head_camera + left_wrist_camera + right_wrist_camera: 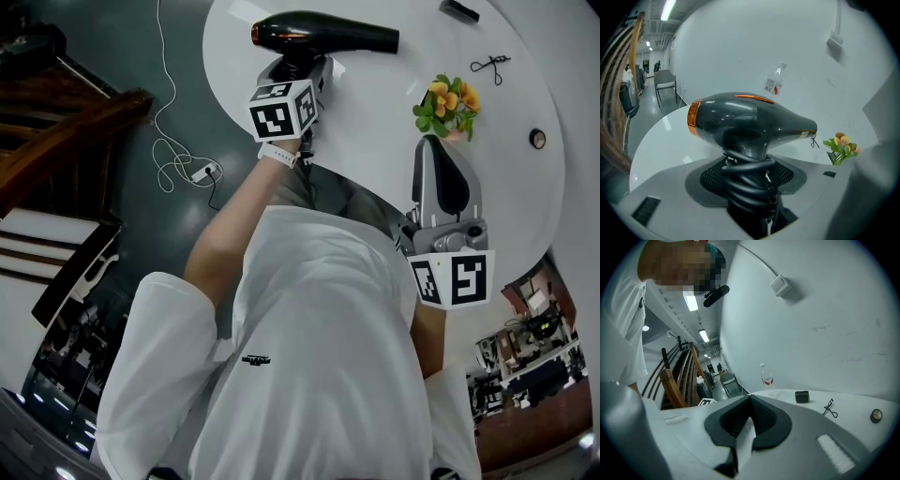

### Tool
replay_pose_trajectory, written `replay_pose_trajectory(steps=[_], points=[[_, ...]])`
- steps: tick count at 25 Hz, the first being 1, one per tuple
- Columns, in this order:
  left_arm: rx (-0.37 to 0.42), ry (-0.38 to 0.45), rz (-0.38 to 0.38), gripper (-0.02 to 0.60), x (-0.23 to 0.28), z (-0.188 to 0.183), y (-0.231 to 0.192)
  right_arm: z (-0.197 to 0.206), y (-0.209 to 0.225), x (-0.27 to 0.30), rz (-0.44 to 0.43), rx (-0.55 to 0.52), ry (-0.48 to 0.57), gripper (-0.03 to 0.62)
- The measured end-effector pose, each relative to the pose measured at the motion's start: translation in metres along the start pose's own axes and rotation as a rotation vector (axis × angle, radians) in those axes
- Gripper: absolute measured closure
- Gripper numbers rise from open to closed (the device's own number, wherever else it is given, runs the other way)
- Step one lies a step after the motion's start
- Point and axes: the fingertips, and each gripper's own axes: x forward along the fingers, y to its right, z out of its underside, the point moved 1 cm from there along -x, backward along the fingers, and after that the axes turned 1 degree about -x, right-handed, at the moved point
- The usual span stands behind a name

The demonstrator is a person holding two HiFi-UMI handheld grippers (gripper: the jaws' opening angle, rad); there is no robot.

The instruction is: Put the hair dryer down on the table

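Observation:
A black hair dryer (328,33) with an orange ring at its rear hangs over the far side of the round white table (375,112). My left gripper (298,70) is shut on its handle, which has the black cord wound around it. In the left gripper view the hair dryer (750,122) stands with its handle down between the left gripper's (747,161) pads and its nozzle pointing right. Whether it touches the table (661,136) I cannot tell. My right gripper (433,142) is held near the person's chest, shut and empty; the right gripper (750,398) shows its tips meeting.
A small bunch of artificial flowers (448,105) stands just beyond the right gripper. An eyelash curler (490,65), a small black box (459,10) and a small round item (537,139) lie on the table. A water bottle (775,83) stands farther back. White cable and a power strip (197,172) lie on the floor.

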Motion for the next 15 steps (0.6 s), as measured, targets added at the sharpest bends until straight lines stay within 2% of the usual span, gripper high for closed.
replay_pose_trajectory(steps=[9, 15], points=[[0.044, -0.037, -0.096, 0.321, 0.021, 0.007, -0.005, 0.002, 0.014, -0.005, 0.035, 0.014, 0.001, 0.583], [0.069, -0.029, -0.117, 0.321, 0.025, 0.005, -0.004, 0.002, 0.014, -0.008, 0.038, 0.020, 0.009, 0.583]])
